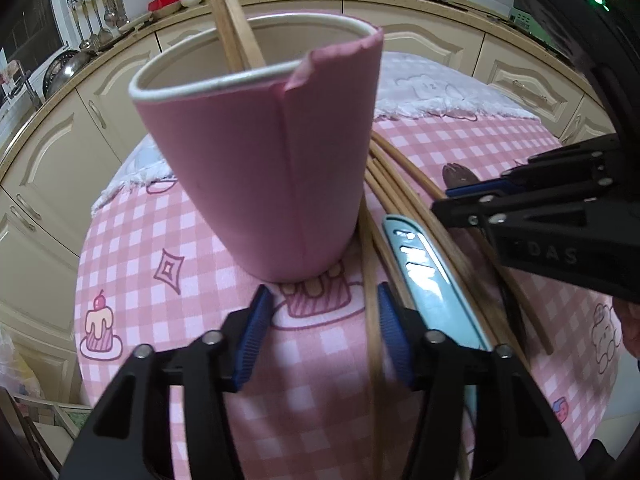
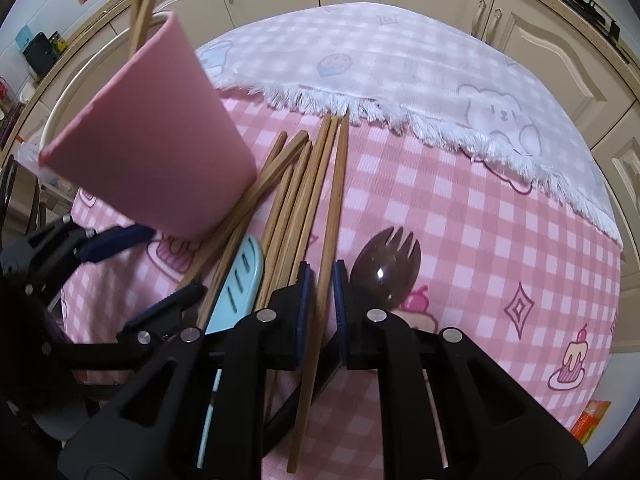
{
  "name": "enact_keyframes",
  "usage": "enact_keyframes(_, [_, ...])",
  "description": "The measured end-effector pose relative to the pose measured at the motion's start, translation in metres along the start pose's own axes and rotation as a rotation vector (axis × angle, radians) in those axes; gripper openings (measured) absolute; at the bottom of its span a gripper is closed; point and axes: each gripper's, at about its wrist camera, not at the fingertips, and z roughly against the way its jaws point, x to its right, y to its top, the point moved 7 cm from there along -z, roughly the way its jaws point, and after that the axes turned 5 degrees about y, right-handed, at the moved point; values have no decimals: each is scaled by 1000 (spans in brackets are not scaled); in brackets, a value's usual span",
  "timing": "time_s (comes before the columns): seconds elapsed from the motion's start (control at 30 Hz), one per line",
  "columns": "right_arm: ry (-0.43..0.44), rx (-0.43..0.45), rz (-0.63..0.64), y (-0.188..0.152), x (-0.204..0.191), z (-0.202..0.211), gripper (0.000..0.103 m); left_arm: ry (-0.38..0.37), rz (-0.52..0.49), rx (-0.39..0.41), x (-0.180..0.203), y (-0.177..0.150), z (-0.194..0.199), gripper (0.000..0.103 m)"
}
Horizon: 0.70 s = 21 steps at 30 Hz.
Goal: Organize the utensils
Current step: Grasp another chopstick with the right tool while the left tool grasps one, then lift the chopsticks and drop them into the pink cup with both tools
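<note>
A pink holder cup stands on the pink checked tablecloth with two wooden chopsticks in it; it also shows in the right wrist view. My left gripper is open just in front of the cup's base, one chopstick lying between its pads. Several chopsticks lie beside the cup, with a light blue knife and a brown spork. My right gripper is narrowly open around one chopstick on the cloth.
A white fringed towel covers the far part of the table. Cream kitchen cabinets ring the table, with a utensil rack and pots at the left. The right gripper body reaches in over the chopsticks.
</note>
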Motion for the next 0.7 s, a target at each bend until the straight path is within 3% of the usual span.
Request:
enact_keyframes(0.1, [-5, -4, 3, 3, 0, -2, 12, -12, -2, -7, 5, 4, -1, 32])
enact_keyframes(0.13, [-8, -1, 15, 5, 0, -2, 11, -24, -3, -6, 7, 5, -1, 18])
enact_keyframes(0.2, [-5, 9, 10, 6, 2, -2, 8, -55, 6, -13, 11, 6, -1, 7])
enact_keyframes(0.5, [148, 150, -121, -7, 25, 30, 6, -103, 41, 16, 15, -4, 14, 5])
enact_keyframes(0.7, [234, 248, -174, -15, 27, 56, 6, -134, 53, 104, 13, -3, 44, 5])
